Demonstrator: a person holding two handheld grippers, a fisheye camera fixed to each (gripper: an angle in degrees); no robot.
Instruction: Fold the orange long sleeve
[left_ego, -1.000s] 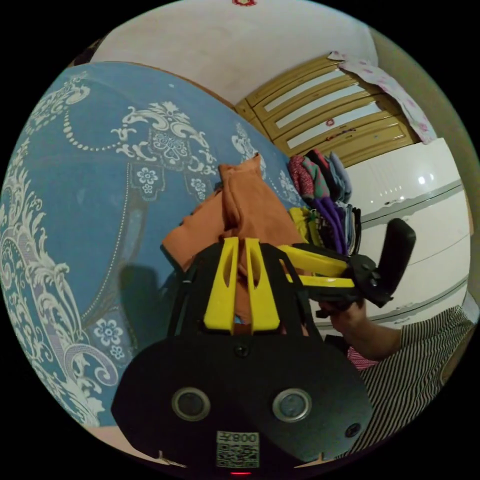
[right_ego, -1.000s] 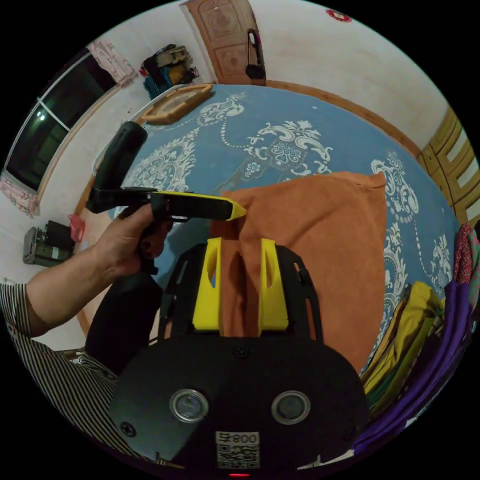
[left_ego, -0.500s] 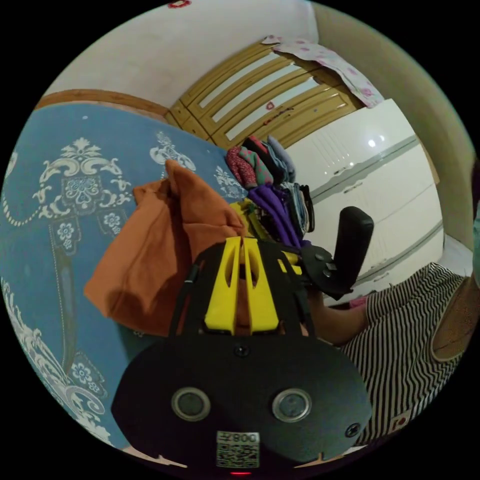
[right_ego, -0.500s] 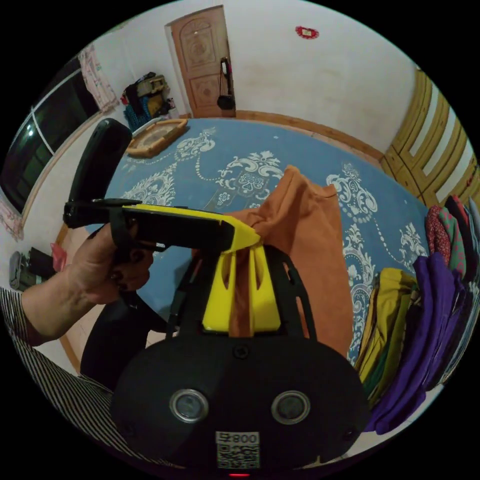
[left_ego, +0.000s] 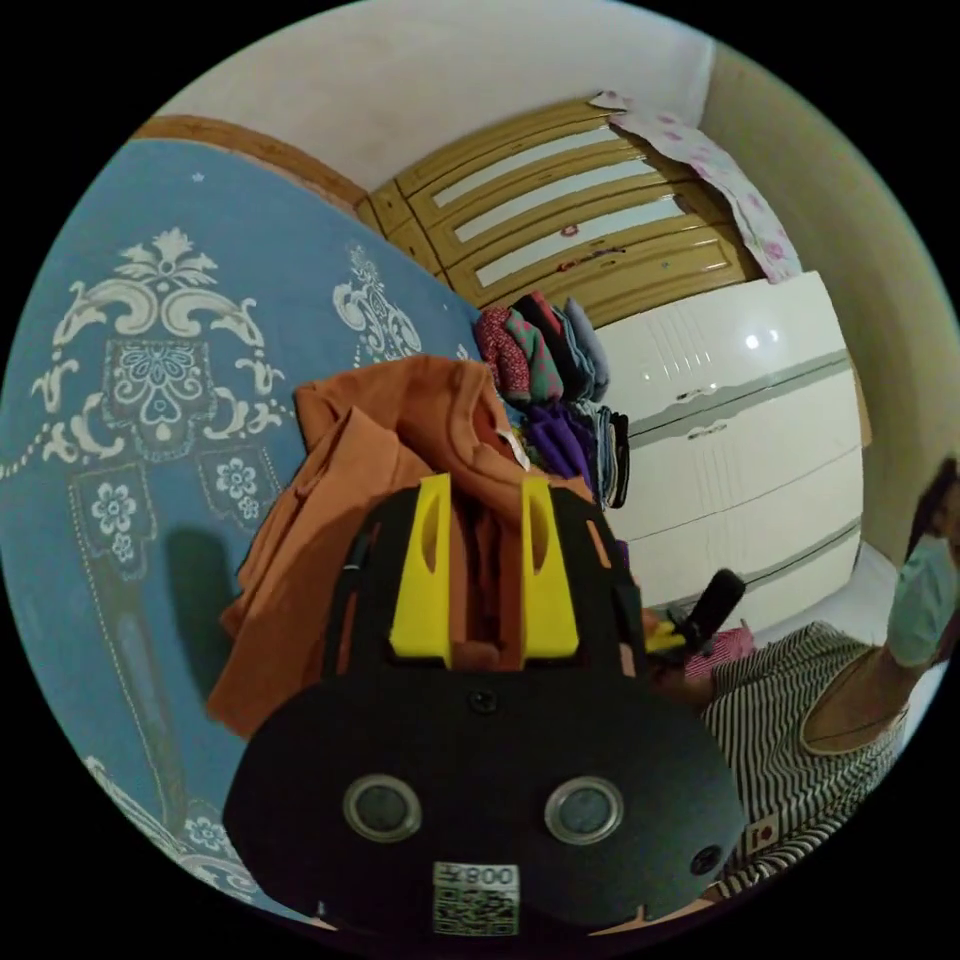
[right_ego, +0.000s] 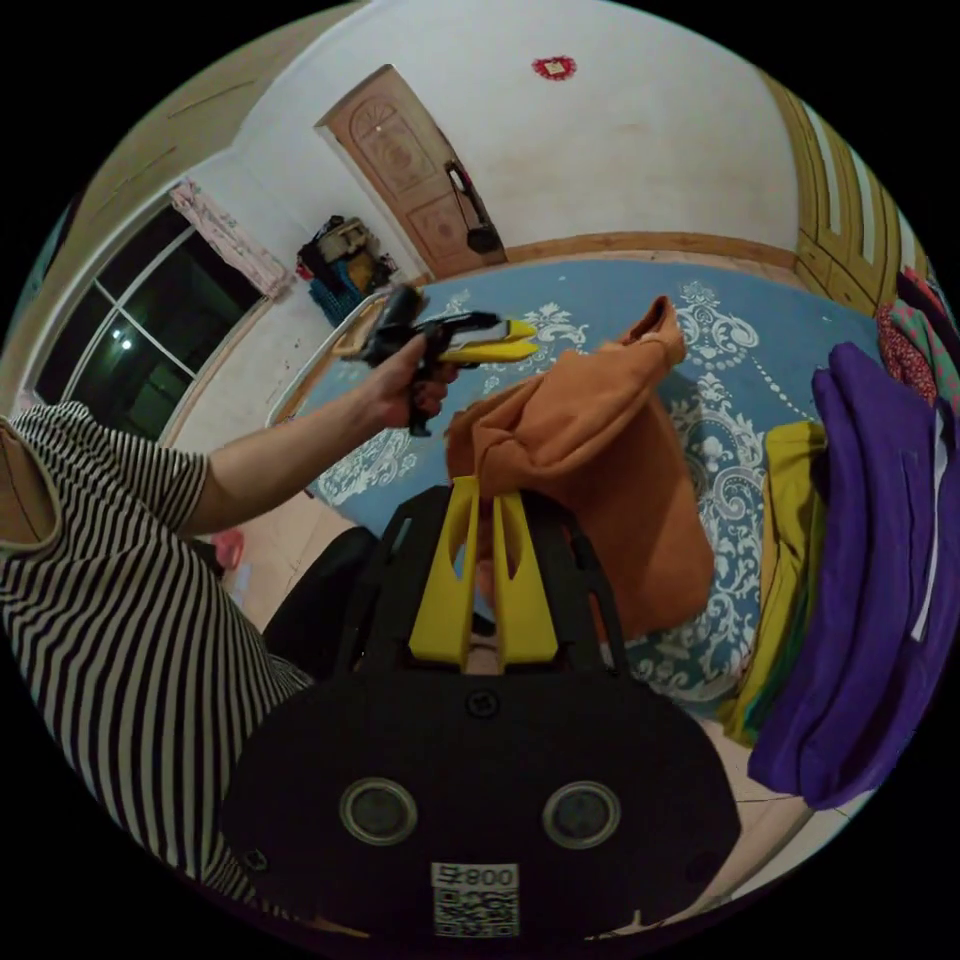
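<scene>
Orange long sleeve (right_ego: 590, 450) bunched, lifted off blue patterned bedspread (right_ego: 600, 290). Right gripper (right_ego: 483, 510) jaws closed, pinching its fabric. Left gripper (left_ego: 484, 500) jaws apart, cloth between them unclamped. Folded clothes pile (right_ego: 880, 560) beside; wooden wardrobe (left_ego: 590, 230) behind.

The left gripper (left_ego: 484, 500), black with two yellow plastic jaws, has its jaws wide apart. The right gripper (right_ego: 486, 505), black and yellow too, has its jaws pinched close together (the tips nearly touch). In the right gripper view, a bare arm in a striped sleeve (right_ego: 130, 480) reaches out, its hand (right_ego: 405, 385) holding the left gripper up.
</scene>
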